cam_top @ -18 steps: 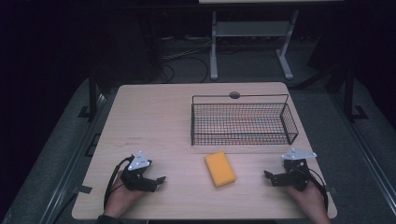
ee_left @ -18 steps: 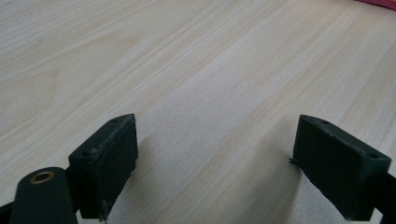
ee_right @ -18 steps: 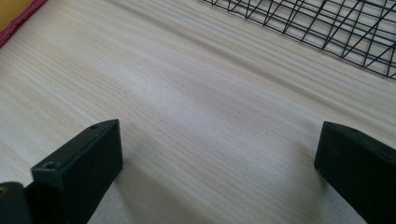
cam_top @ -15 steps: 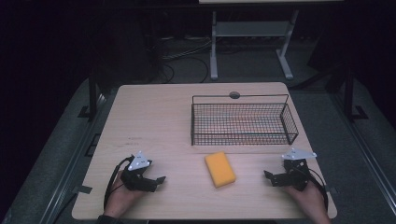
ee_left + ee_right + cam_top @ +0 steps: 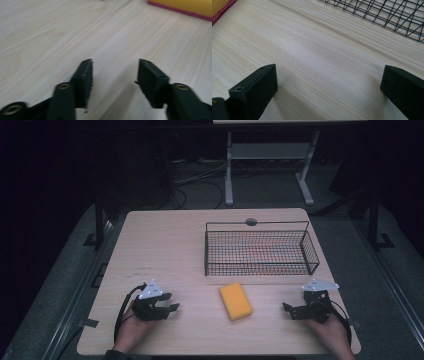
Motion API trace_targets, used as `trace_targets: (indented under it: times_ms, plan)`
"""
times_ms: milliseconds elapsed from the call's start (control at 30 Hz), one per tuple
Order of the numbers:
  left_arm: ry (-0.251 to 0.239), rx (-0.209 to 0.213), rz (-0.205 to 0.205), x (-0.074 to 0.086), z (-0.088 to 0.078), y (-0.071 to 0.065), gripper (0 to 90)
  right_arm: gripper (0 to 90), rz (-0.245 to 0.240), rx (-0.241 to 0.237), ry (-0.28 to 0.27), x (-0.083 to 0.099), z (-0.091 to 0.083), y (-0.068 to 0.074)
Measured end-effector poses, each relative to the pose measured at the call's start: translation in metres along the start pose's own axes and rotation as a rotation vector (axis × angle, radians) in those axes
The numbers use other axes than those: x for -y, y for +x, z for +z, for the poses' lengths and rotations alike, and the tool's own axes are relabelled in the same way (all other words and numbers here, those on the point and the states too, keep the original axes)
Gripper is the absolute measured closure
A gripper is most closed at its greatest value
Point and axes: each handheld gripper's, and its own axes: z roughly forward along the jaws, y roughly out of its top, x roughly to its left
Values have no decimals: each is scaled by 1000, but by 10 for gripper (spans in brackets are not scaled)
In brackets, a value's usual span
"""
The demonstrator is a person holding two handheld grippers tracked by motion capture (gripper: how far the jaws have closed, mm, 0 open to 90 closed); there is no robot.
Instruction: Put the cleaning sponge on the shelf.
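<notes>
Yellow sponge (image 5: 235, 300) flat on wooden surface (image 5: 170, 245), near front edge, between 2 grippers, apart from both. Black wire basket (image 5: 260, 248) just behind sponge, toward right. Left gripper (image 5: 166, 307) low on surface, fingers (image 5: 83, 80) spread, nothing between. Right gripper (image 5: 291, 310) likewise, fingers (image 5: 255, 87) spread wide, empty.

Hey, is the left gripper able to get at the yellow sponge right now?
Probably yes. The left gripper has its jaws open and aimed toward the sponge, with only bare table between them.
</notes>
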Motion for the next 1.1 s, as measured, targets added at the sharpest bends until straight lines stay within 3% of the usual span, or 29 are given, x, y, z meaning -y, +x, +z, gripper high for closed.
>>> trace_targets:
  times_ms: [100,133,200,300,567,1100]
  plan:
    - [-9,22,-6,-3,0,-2,648,4,0,0,0,0,0,0]
    - [-3,33,-1,-5,-1,-3,648,4,0,0,0,0,0,0]
    - [-7,49,-2,-9,-1,-6,787,4,0,0,0,0,0,0]
    - [-25,80,-2,-17,-1,-10,887,4,0,0,0,0,0,0]
    - [-20,120,17,-31,11,-20,897,4,0,0,0,0,0,0]
    - [-6,203,105,-65,51,-45,898,4,3,3,1,0,0,0]
